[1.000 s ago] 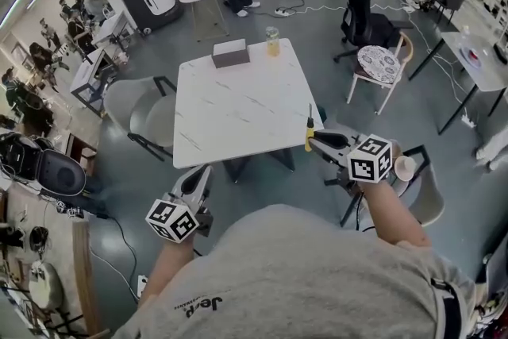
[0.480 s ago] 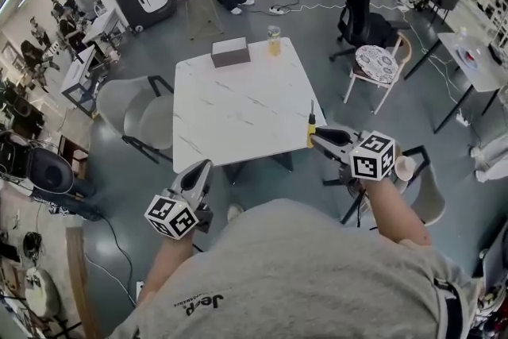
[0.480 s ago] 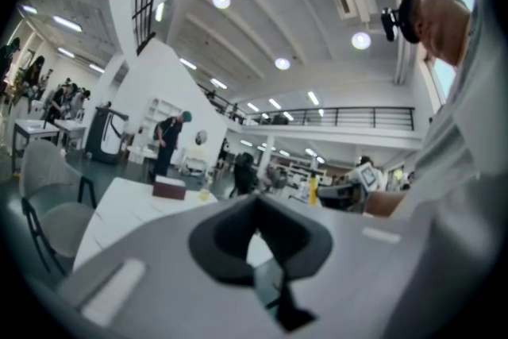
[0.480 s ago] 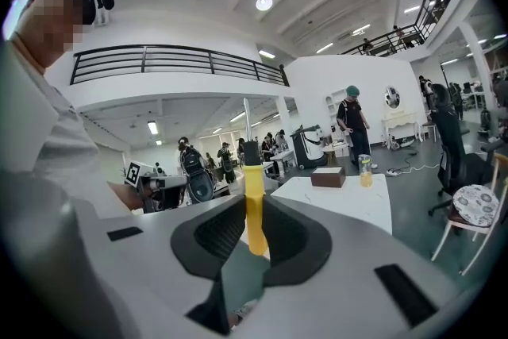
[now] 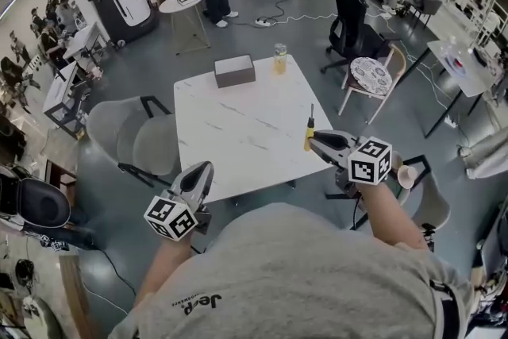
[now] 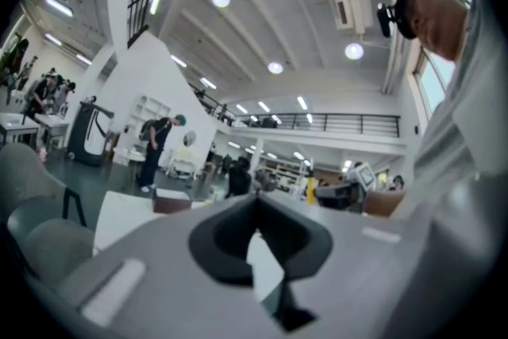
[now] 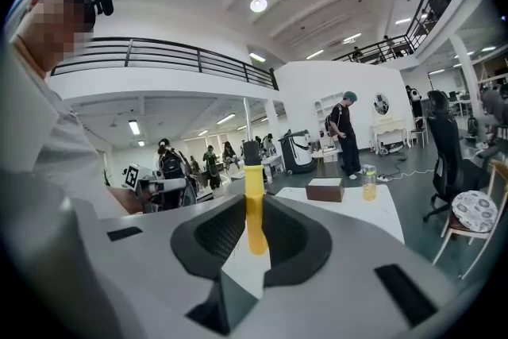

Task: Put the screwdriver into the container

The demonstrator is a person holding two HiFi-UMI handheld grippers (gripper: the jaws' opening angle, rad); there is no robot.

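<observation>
Yellow-handled screwdriver [image 7: 254, 206] is standing upright, pinched between the 2 jaws of the right gripper [image 5: 314, 139]. The container [image 5: 234, 70] is sitting well ahead of them on the table [image 5: 238, 135]. The left gripper [image 5: 203, 168] is pressing its jaws together, empty.

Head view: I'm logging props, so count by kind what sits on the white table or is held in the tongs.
Box: 1
Jar: 1
Screwdriver, held in the right tongs: 1
Total: 3
</observation>
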